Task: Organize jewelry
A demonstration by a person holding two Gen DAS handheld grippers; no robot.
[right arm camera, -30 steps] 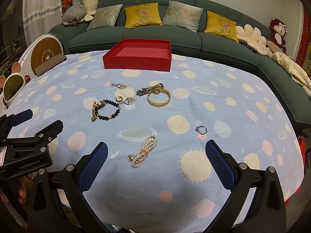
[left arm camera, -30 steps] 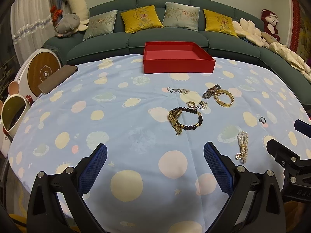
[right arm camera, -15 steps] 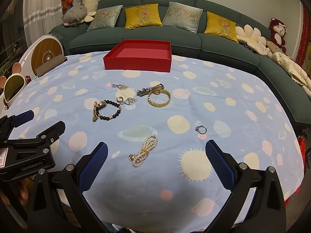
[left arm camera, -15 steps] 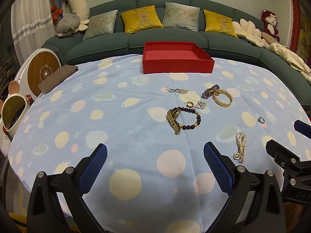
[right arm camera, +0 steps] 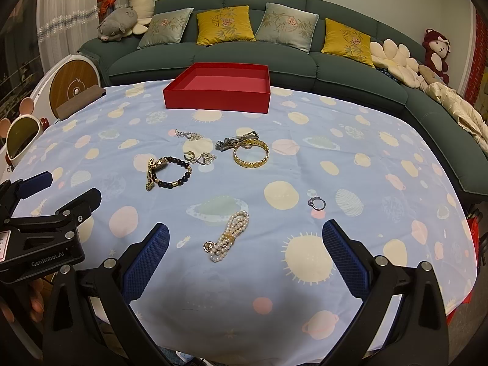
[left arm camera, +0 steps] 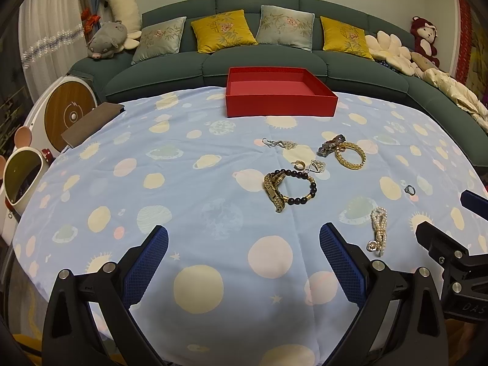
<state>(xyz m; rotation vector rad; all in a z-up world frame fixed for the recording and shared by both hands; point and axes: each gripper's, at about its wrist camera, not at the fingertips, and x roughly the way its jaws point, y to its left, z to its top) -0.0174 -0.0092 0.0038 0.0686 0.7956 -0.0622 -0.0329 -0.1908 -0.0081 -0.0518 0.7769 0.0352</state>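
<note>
An empty red box [left arm camera: 280, 96] [right arm camera: 218, 90] stands at the table's far side. Jewelry lies on the blue spotted cloth: a pearl bracelet [right arm camera: 227, 236] [left arm camera: 378, 228], a ring [right arm camera: 317, 203] [left arm camera: 409, 189], a dark bead bracelet with a gold watch [right arm camera: 167, 174] [left arm camera: 288, 190], a gold bangle [right arm camera: 251, 153] [left arm camera: 350, 155], a silver watch [right arm camera: 236, 141], and earrings [right arm camera: 188, 135] [left arm camera: 279, 144]. My left gripper [left arm camera: 244, 256] is open and empty at the near edge. My right gripper [right arm camera: 245, 253] is open and empty, just short of the pearl bracelet.
A green sofa [left arm camera: 259, 58] with cushions curves behind the table. A white round appliance [left arm camera: 67, 113] and a brown pouch [left arm camera: 91, 122] sit at the left. The cloth's edges [right arm camera: 457, 244] drop off at right and front.
Both grippers have edged slightly forward over the table. Both stay open, and the jewelry has not moved.
</note>
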